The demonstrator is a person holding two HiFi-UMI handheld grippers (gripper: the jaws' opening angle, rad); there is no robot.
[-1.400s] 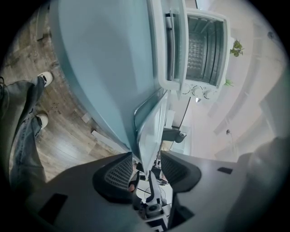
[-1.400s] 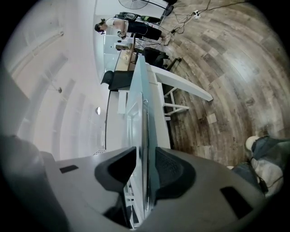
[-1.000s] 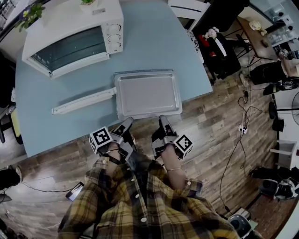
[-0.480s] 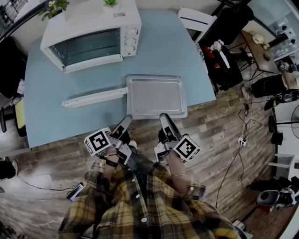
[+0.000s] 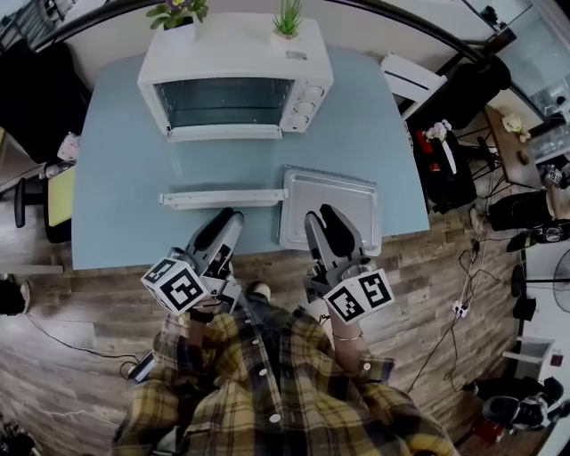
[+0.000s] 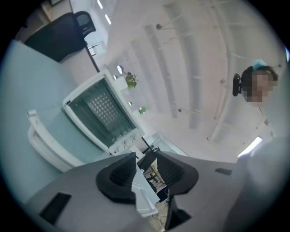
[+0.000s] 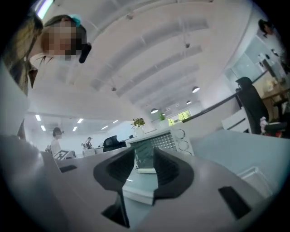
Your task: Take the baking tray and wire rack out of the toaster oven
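From the head view I see the layout. The toaster oven stands at the far side of the blue table with its door shut and two potted plants on its roof. The baking tray lies outside it near the table's front edge, its metal floor bare. A long white bar lies crosswise just left of the tray, with its right end against the tray's rim. The left gripper hangs over the front edge near that bar. The right gripper hangs over the tray's near left part. Only the gripper views see through the door glass, where a grid shows that looks like the wire rack, inside the oven. They also settle the jaws: both pairs have just been closing but stand apart with nothing between the pads, only the oven and table beyond. The right gripper view alone shows people at desks far behind the oven. To the table's right stand a white chair and black bags on the wooden floor.
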